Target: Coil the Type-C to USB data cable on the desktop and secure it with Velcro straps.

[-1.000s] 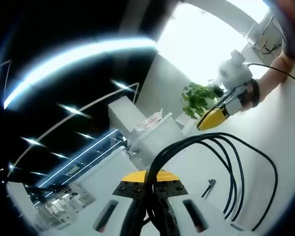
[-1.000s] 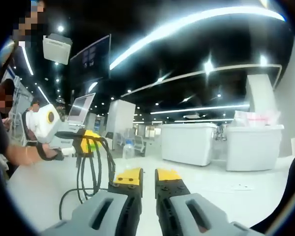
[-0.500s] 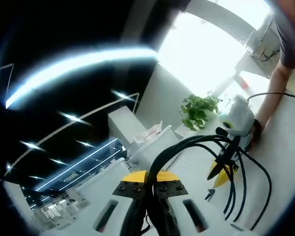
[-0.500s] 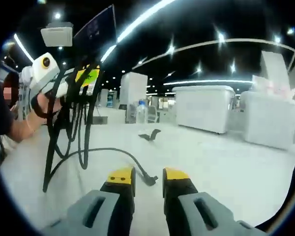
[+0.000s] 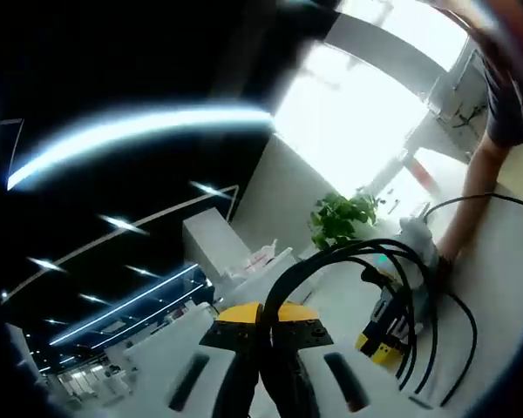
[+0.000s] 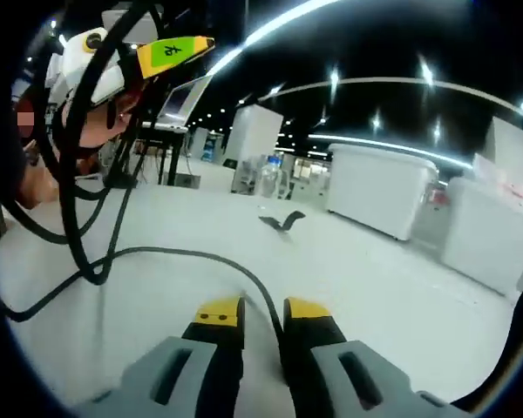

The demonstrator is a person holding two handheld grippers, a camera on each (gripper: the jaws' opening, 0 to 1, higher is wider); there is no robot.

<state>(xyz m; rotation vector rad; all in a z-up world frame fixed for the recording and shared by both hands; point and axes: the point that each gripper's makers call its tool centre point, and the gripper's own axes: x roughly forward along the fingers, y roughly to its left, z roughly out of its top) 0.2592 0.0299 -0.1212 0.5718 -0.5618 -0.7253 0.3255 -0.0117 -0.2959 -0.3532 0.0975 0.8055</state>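
— White table, dark hall behind. How do the right tongs stand?

— Slightly parted, gripping nothing; the black cable runs across the table and slips between their tips.

— And the left tongs?

— Clamped on the cable's gathered loops, lifted above the table. Farther off lies a small dark strap, then white bins and a green plant.

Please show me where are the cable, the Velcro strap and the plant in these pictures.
cable (image 6: 170, 254), right gripper view, on the loose run lying across the desk.
strap (image 6: 282, 221), right gripper view, on the middle of the small dark piece on the desk.
plant (image 5: 338, 217), left gripper view, on its leaves.
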